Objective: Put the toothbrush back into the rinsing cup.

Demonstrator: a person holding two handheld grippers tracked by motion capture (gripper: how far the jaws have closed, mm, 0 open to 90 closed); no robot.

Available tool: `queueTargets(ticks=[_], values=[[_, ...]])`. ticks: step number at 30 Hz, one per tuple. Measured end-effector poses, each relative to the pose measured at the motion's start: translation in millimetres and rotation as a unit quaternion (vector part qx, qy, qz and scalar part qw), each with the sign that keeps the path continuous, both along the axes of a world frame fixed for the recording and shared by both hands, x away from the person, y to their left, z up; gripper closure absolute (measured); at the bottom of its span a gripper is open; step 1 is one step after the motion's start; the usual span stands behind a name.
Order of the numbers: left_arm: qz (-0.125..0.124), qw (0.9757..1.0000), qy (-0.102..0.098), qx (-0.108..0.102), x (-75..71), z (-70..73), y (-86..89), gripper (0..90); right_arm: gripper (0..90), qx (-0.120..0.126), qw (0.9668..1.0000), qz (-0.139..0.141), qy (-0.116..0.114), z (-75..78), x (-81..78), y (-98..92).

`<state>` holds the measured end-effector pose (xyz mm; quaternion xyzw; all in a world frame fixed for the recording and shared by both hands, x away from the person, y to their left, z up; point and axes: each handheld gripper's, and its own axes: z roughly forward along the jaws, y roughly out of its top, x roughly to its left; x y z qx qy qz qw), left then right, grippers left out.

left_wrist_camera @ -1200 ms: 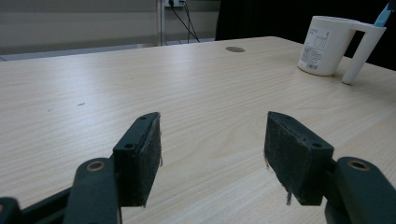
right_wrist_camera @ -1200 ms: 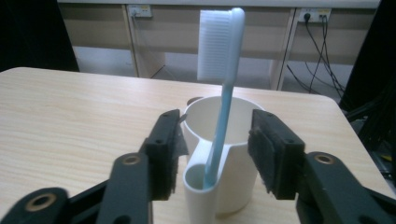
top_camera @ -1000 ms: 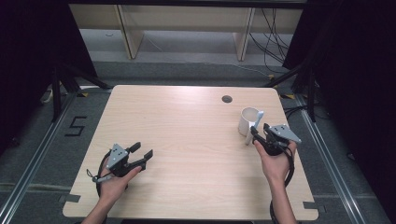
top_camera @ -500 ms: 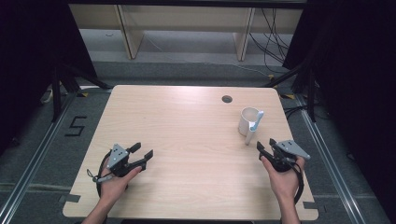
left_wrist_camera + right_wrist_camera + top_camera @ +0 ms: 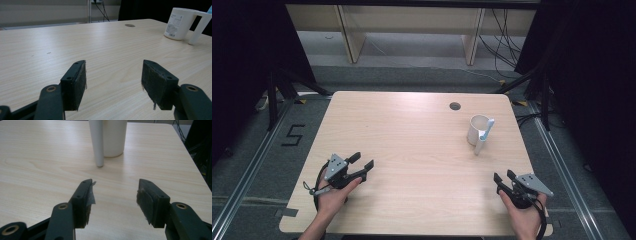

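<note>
A pale wooden table point(image 5: 412, 150) seen from above, with a person's two forearms coming in from the six o'clock edge, each hand holding a black two-jaw gripper. A white cup point(image 5: 477, 129) stands upright at about two o'clock from the table's centre, and a white tube-shaped handle with a light blue tip point(image 5: 483, 136) stands just beside it on the side facing the person, its foot on the tabletop. A small round hole point(image 5: 455, 106) sits in the table at about one o'clock, near the far edge, beyond the cup. The left gripper point(image 5: 361, 165) rests at about eight o'clock, its jaws spread wide with nothing between them, pointing toward three o'clock; in the left gripper view the cup point(image 5: 178, 23) shows far off at the upper right. The right gripper point(image 5: 503, 178) lies at about five o'clock, near the table's front right corner, well apart from the cup, its jaws also released and empty. In the right gripper view the two black pads frame bare wood, and the cup point(image 5: 113, 137) with its handle point(image 5: 97, 142) stands straight ahead at twelve o'clock.
</note>
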<state>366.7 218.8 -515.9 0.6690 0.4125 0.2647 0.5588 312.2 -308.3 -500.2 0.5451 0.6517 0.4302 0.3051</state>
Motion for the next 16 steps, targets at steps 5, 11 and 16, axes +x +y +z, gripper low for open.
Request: queueTargets(ticks=[5, 11, 16], values=[[0.001, 1.0, 0.002, 0.004, -0.5, -0.7, 1.3, 36.2, 47.0, 0.011, 0.9999, -0.007, -0.011, -6.3, -6.6, -6.9], [0.009, 0.9999, -0.014, -0.004, -1.8, 0.7, 4.9, 37.4, 47.2, 0.002, 0.9997, -0.009, -0.023, -11.4, -6.9, -13.8], [0.014, 0.9998, -0.01, -0.005, 1.4, -0.5, 8.0, 37.2, 49.1, 0.016, 0.9995, -0.011, -0.026, -11.0, -6.8, -15.0]])
